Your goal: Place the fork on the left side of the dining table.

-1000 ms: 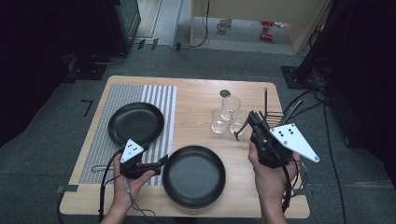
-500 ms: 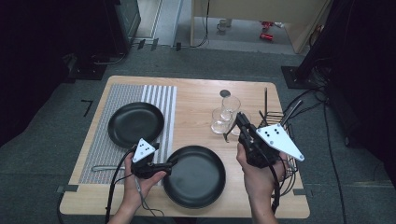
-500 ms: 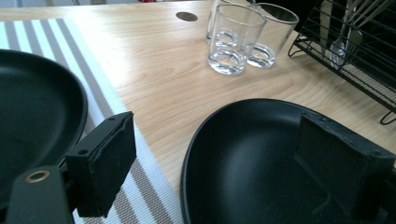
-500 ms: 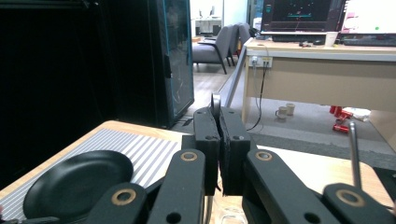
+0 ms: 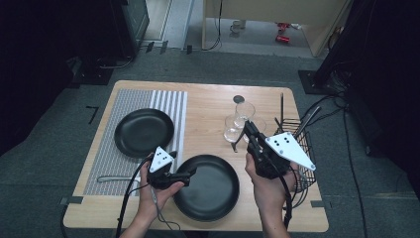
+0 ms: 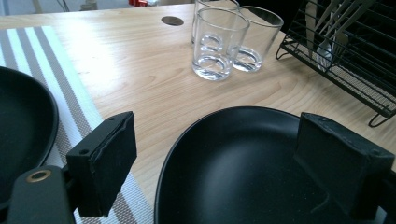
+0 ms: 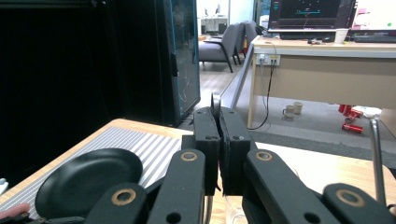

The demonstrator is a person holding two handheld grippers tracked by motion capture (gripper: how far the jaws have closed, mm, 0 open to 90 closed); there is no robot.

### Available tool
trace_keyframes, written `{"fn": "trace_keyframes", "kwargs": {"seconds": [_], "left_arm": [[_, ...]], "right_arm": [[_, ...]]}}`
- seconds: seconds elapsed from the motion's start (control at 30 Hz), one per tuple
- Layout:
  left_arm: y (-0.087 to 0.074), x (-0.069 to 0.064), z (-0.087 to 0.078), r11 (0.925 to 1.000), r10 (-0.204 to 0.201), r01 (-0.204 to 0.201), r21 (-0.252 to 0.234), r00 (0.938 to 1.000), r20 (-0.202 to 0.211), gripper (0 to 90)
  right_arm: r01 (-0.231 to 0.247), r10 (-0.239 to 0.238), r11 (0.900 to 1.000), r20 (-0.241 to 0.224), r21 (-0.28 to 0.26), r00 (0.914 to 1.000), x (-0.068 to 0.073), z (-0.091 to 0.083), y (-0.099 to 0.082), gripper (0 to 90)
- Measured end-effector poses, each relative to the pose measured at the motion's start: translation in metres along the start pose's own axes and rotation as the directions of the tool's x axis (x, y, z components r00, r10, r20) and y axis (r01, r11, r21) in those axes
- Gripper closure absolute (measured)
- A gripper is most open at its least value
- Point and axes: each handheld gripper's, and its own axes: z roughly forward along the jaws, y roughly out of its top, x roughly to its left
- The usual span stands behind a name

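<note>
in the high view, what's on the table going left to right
striped mat → fork → far plate → near plate → glasses → wire rack

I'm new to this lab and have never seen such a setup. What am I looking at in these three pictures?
No robot here: a person holds a hand-held gripper in each hand, each with its own camera. The high view looks down on the table from above. The other two views look along each gripper's jaws.

On the table are a striped placemat carrying a black plate, a second black plate on bare wood, three glasses and a wire rack of cutlery.

The left hand-held gripper is open, its jaws either side of the near plate's edge. The right hand-held gripper is shut on a thin utensil; what kind is hard to tell.
</note>
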Motion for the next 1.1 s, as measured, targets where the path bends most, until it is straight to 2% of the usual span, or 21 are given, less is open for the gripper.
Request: {"fn": "trace_keyframes", "kwargs": {"seconds": [0.53, 0.8, 1.1], "left_arm": [[0.004, -0.017, 0.015, 0.9996, 0.027, -0.027, 0.001, 0.999, 0.037, 13.2], [0.006, -0.028, 0.024, 0.9995, 0.03, -0.03, -0.001, 0.9977, 0.06, 14.1], [0.009, -0.035, 0.031, 0.9995, 0.031, -0.03, -0.01, 0.9969, 0.072, 15.4]], "right_arm": [[-0.013, 0.013, 0.9999, -0.033, 0.005, 0.9994, 0.013, 0.006, -0.006, 88.3], [-0.024, 0.024, 0.9997, -0.052, 0.007, 0.9983, 0.02, 0.008, -0.009, 88.3], [-0.019, 0.02, 0.9997, -0.071, 0.014, 0.9973, 0.029, 0.011, -0.012, 88.3]]}}
